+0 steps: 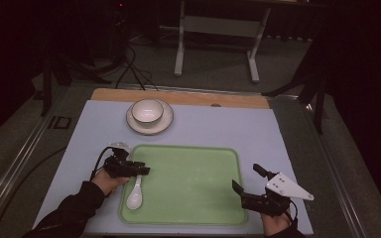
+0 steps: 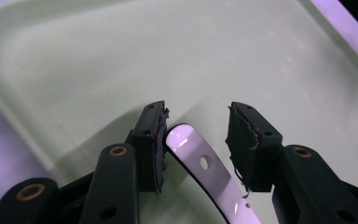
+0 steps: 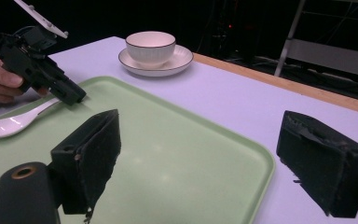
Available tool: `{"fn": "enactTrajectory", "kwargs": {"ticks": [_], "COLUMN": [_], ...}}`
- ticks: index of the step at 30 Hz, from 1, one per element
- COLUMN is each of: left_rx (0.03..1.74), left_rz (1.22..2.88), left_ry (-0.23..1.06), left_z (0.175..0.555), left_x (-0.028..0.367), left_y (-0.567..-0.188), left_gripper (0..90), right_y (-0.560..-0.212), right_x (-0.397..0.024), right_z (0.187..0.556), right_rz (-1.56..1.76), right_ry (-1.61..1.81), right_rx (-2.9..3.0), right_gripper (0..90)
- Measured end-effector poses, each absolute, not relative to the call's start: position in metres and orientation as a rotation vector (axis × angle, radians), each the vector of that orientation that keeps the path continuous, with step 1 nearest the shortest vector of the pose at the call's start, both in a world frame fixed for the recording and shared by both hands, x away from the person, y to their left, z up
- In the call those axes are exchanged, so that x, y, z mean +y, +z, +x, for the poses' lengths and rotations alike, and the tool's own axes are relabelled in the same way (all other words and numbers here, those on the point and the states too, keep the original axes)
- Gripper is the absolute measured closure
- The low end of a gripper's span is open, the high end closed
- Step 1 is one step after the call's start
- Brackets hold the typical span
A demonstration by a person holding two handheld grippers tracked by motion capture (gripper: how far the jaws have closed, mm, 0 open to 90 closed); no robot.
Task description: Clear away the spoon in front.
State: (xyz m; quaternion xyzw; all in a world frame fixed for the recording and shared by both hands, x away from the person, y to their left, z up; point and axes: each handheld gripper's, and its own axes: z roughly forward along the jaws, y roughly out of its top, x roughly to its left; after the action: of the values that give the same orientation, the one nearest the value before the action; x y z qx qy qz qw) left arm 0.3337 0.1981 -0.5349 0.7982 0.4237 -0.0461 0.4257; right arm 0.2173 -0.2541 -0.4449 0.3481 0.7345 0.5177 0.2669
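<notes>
Spoon [image 1: 135, 193] first: it lies on the green tray [image 1: 193, 183], near the tray's left edge, at about eight o'clock from the tray's middle. Its long axis runs almost straight toward and away from me in the high view, the rounded scoop end nearest me at six o'clock and the handle pointing off to twelve, leaning slightly toward one. My left gripper [image 1: 138, 170] sits over the handle end. In the left gripper view the handle [image 2: 205, 172], with a small hole through it, lies between the jaws; one pad is against its side while the other stands clear, so I read the jaws as partly parted and not clamping. My right gripper [image 1: 248, 181] rests at the tray's lower right corner, around four o'clock, with its jaws spread wide and nothing between them. Beyond the tray, at roughly eleven o'clock, a white bowl [image 1: 147, 111] stands upright on a saucer [image 1: 164, 122] on the pale mat [image 1: 258, 134].
</notes>
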Motion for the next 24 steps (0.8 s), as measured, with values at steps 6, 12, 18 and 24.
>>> {"fn": "enactTrajectory", "kwargs": {"ticks": [6, 12, 18, 24], "left_rx": [1.064, 1.083, 1.052, 1.011], "left_rz": [1.999, 1.971, 1.966, 1.947], "left_ry": [-0.049, -0.031, -0.037, -0.031], "left_z": [0.334, 0.336, 0.333, 0.328], "left_x": [0.199, 0.202, 0.198, 0.194], "left_y": [-0.532, -0.527, -0.516, -0.5], "left_gripper": [57.1, 57.1, 53.1, 39.5], "right_y": [-0.445, -0.445, -0.445, -0.445], "right_x": [-0.254, -0.254, -0.254, -0.254], "right_z": [0.217, 0.217, 0.218, 0.217], "right_rz": [0.94, 0.941, 0.944, 0.944], "right_ry": [1.397, 1.396, 1.398, 1.397], "right_rx": [1.983, 1.982, 1.981, 1.981], "right_gripper": [13.4, 13.4, 13.4, 13.4]}}
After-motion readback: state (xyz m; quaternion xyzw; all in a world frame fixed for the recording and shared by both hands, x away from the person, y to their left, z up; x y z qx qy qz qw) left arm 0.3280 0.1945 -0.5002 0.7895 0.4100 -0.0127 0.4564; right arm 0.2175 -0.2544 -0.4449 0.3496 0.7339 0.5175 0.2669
